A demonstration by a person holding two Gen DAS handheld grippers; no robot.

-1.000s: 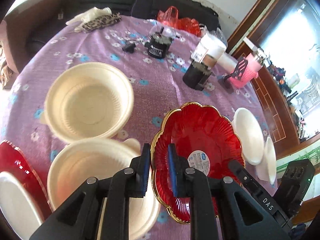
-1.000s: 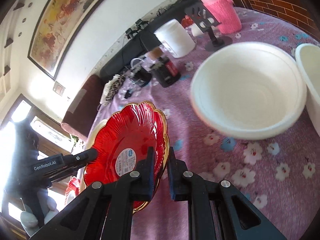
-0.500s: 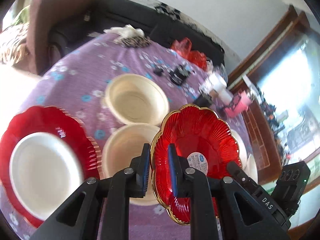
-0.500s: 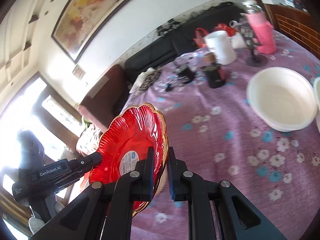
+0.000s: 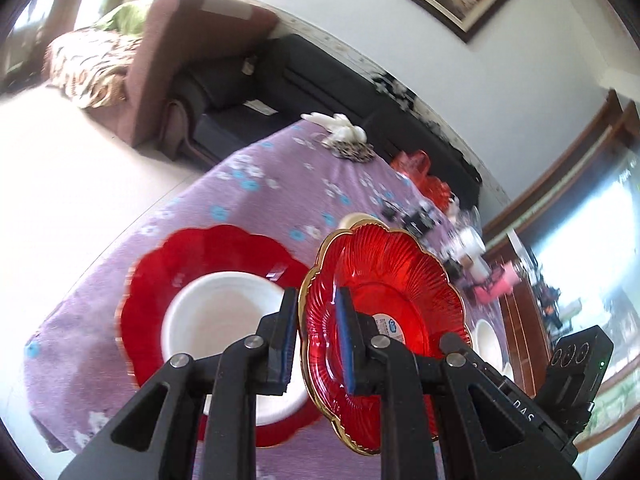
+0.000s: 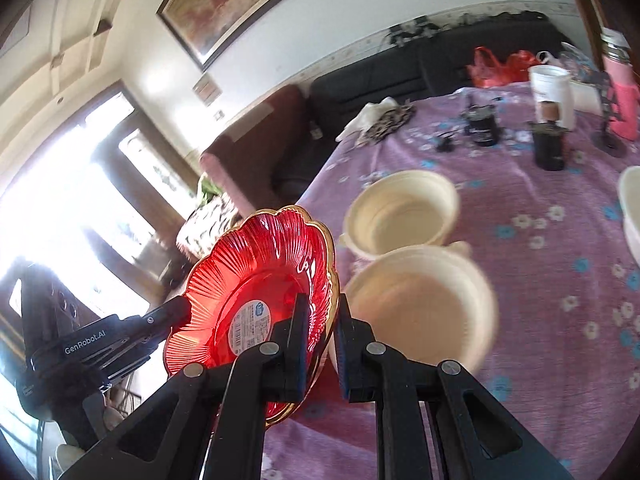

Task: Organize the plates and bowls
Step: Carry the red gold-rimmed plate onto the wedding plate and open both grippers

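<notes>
Both grippers pinch the gold-rimmed red plate [image 5: 384, 300] by its rim, up in the air and tilted. The left gripper [image 5: 318, 340] grips one edge, the right gripper [image 6: 322, 340] the other side (sticker facing up). Below, another red plate [image 5: 208, 252] holds a white plate [image 5: 224, 320] on the purple tablecloth [image 6: 540, 280]. Two cream bowls [image 6: 420, 304] sit to the right.

At the lower left of your right wrist view, white lettering reads "GenRobot.AI" on the black body of the left gripper [image 6: 86, 349]. At the lower right of your left wrist view, "DAS" stands on the right gripper [image 5: 524, 410]. The round sticker [image 6: 250, 326] on the red plate [image 6: 260, 280] carries print too small to read.
</notes>
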